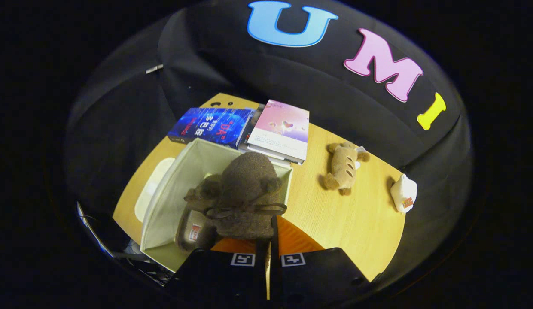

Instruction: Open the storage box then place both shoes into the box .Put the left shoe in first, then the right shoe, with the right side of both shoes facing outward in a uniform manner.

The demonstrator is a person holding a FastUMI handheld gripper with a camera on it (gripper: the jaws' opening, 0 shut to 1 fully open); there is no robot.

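The gripper (268,246) is holding a fuzzy brown slipper-style shoe with a thin bow (249,193), its two fingers drawn narrow together and pinching the near edge of that shoe, which is hanging just ahead of them over the pale fabric storage box (163,201). The box is standing open on the light wooden table (348,223), its lid, a pale rounded panel (152,184), lying flat just beside it on the far side from the fingers' right. A second brown shoe (193,227) is already sitting inside the box, tucked beside and partly under the held one, its sole with a small tag showing toward the fingers. Judging from this, the left shoe is in and the right one is being lowered in next to it. The held shoe's long axis is running straight away from the fingers, roughly along the box's length, so the coming move is turning on easing it down beside its mate without riding up on it; whether its right side is facing outward is hard to tell. Beyond the box, a blue book (210,126) and a pink book (281,128) are lying side by side, with a tan plush toy (343,167) and a small white figure (403,193) well apart on the table.
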